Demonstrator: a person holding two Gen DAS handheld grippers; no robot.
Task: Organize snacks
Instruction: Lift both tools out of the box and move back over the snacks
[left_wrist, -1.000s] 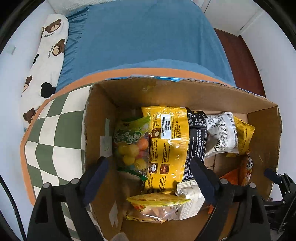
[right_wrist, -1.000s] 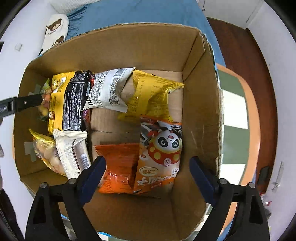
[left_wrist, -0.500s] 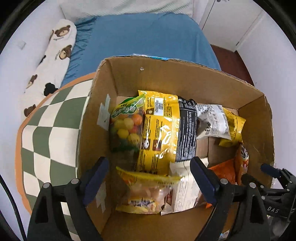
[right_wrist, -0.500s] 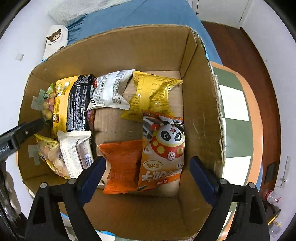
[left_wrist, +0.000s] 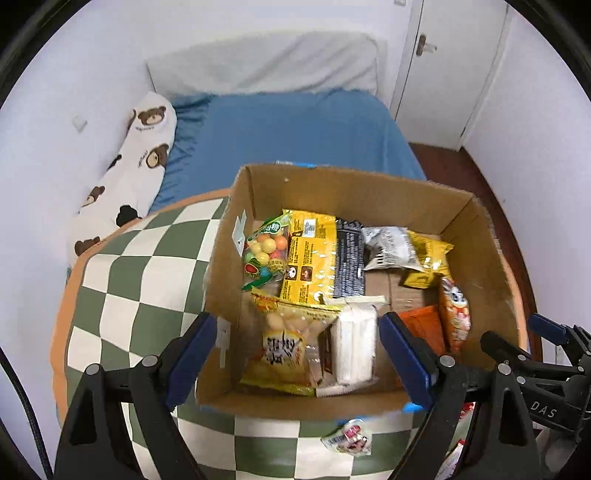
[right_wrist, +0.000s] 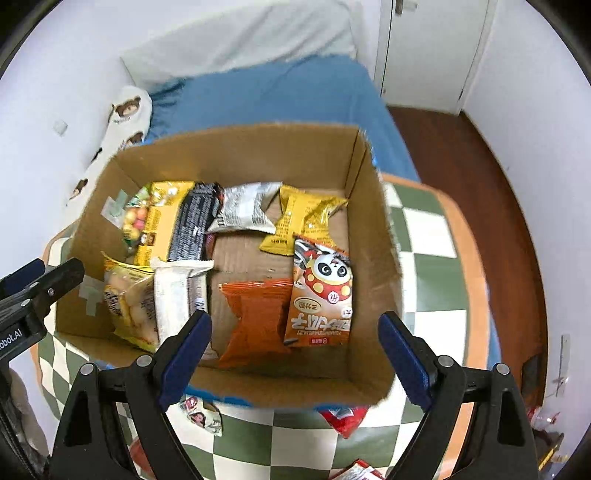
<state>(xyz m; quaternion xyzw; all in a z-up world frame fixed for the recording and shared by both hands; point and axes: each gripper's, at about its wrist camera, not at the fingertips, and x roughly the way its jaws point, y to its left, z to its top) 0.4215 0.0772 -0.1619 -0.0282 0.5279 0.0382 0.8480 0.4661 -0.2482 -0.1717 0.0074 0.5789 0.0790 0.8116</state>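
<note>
Now the blue bed (left_wrist: 295, 125) fills the back, and before it stands the round checkered table (left_wrist: 140, 266). On this table sits the open cardboard box (right_wrist: 240, 155), with the snacks lying flat on its bottom: a long yellow bag (left_wrist: 308, 254) at the left wall, a panda packet (right_wrist: 321, 291) at the right, an orange packet (right_wrist: 255, 317) just beside it. Both the left gripper (left_wrist: 295, 354) and the right gripper (right_wrist: 293, 350) hang over the near edge of the box, jaws wide apart and holding nothing. Two small packets lie on the table outside the box, a pale one (right_wrist: 201, 411) and a red one (right_wrist: 343, 417).
</note>
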